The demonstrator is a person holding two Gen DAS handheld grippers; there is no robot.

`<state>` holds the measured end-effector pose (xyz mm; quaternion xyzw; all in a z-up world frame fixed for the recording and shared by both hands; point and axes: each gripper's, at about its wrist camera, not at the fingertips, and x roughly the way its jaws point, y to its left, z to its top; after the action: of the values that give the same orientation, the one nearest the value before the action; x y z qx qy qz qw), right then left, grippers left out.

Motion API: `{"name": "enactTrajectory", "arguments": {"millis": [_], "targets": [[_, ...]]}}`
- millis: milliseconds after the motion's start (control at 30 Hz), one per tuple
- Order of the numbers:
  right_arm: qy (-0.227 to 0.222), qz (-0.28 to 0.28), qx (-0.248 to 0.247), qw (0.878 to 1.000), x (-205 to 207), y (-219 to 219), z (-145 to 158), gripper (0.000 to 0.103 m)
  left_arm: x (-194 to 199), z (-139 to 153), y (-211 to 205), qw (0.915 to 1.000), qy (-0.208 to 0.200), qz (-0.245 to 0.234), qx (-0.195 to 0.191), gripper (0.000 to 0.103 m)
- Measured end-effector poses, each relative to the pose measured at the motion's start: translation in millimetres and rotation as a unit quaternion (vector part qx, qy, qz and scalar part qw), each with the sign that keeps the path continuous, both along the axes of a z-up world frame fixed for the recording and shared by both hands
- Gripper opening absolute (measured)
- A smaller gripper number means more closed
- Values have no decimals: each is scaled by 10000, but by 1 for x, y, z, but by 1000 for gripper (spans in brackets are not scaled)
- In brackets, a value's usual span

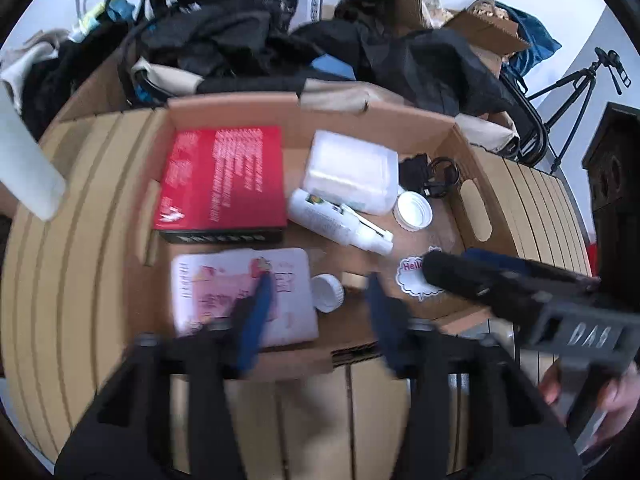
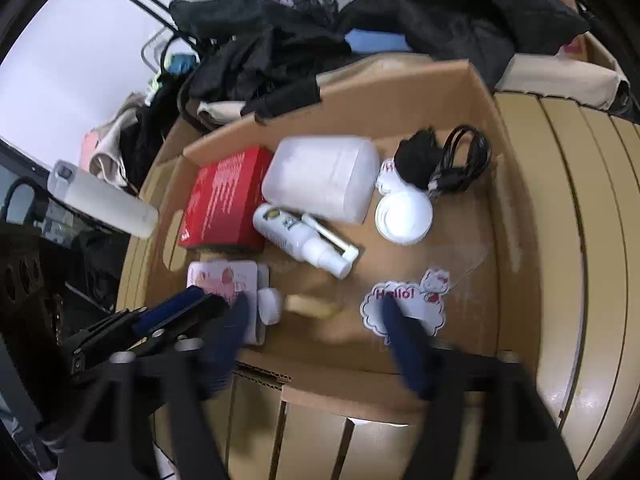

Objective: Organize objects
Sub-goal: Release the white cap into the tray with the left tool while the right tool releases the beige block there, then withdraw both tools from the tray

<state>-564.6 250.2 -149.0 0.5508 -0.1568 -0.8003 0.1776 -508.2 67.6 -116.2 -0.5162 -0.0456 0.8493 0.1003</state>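
Observation:
An open cardboard box (image 1: 240,100) holds a red box (image 1: 224,176), a white jug (image 1: 352,168), a spray bottle (image 1: 332,216), a white lid (image 1: 414,210), a black cable (image 1: 432,176), a pink-printed card (image 1: 224,284) and a "Hello" sticker (image 2: 416,300). A small tan bottle with a white cap (image 2: 296,304) lies blurred on the box floor. My left gripper (image 1: 320,312) hangs open over the cap, its left finger above the card. My right gripper (image 2: 316,338) is open wide above the small bottle and the sticker, with nothing between its pads.
The box sits on a tan slatted table (image 1: 80,240). Black clothes and bags (image 1: 224,32) are piled behind it. A white flask (image 2: 100,200) lies at the left edge. A tripod (image 1: 580,80) stands at the far right. A hand (image 1: 616,392) holds the right gripper's handle.

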Motion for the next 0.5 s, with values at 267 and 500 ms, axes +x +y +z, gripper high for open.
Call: {"name": "enactTrajectory", "arguments": {"millis": [267, 500], "targets": [[567, 51, 548, 9969, 52, 24, 71, 84, 63, 62, -33, 9960, 308, 336, -768, 98], [953, 154, 1150, 9887, 138, 61, 121, 84, 149, 108, -53, 9935, 560, 268, -956, 103]]}}
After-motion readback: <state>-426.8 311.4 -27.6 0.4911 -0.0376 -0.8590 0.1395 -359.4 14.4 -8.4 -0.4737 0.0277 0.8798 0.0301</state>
